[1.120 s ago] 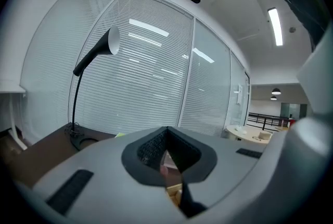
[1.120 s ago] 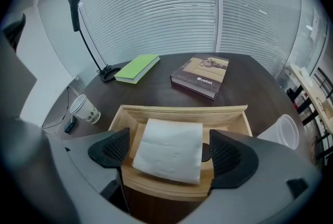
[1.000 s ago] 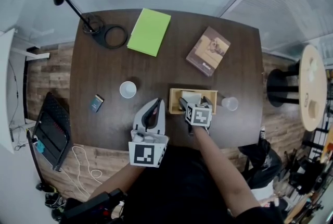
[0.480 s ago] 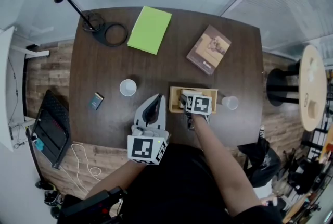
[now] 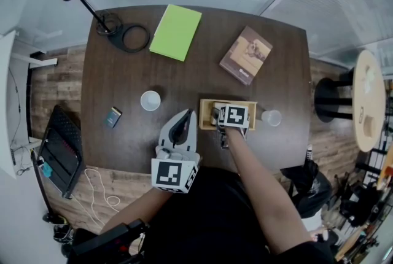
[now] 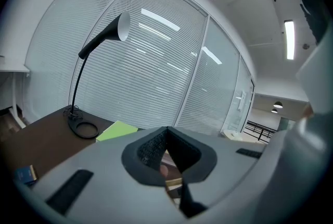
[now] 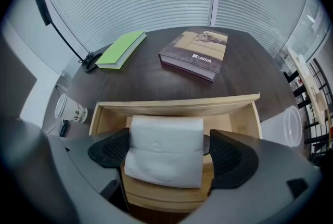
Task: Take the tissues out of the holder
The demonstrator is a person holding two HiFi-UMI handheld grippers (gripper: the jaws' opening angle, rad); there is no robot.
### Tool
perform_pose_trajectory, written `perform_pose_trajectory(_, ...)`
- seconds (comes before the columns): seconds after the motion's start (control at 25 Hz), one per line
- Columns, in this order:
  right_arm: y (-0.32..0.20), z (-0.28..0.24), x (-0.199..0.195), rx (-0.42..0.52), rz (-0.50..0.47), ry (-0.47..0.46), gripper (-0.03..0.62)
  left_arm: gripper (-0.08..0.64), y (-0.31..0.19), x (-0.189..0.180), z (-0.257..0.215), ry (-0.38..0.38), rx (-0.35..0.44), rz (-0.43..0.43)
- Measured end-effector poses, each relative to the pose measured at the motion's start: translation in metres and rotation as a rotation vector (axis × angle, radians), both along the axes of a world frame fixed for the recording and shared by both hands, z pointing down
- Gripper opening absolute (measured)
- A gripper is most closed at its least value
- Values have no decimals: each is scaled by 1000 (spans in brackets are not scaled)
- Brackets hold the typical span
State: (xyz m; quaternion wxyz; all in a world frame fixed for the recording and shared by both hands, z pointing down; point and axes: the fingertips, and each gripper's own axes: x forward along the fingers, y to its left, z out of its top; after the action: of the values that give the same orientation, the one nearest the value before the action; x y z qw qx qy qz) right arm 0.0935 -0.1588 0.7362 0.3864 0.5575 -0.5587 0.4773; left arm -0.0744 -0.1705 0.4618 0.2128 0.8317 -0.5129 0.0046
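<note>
Right gripper (image 7: 165, 151) is clenched on the tissues (image 7: 166, 132). The white folded stack sits squarely between its two dark pads, one pad against the stack's left side and one against its right. The stack is still inside the wooden holder (image 7: 177, 108), with its far edge up near the holder's far wall and its near edge over the near wall. The holder sits on the near-right part of the dark table (image 5: 123, 85).

Left gripper (image 5: 180, 132) is clenched with nothing in it, its pads meeting at the tips. It is held at the table's near edge, just left of the holder and not touching it.

A paper cup (image 5: 150, 100) stands left of the holder, with a small dark object (image 5: 112, 117) further left. A clear plastic cup (image 5: 271, 118) is just beside the holder's right end. At the far side are a green notebook (image 5: 177, 32), a brown book (image 5: 246, 55) and, in the far-left corner, a lamp base (image 5: 109, 26).
</note>
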Motion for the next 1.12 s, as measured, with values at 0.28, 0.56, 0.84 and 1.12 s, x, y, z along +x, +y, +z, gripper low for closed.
perform_pose_trajectory(0.28,3,7,-2,-57,-24,23,466,-2,9,8,0,32,-8,20)
perform_pose_trajectory(0.56,3,7,-2,-48,-61,29,465,-2,23,14,0,32,-6,56)
perform_pose_trajectory(0.84,10,6,-2,-73,-108,2,436,-2,32,15,-7,43,-6,66)
perform_pose_trajectory(1.12,5,-6,0,-2,-111,-43,420,-2,39,18,-10,39,11,83)
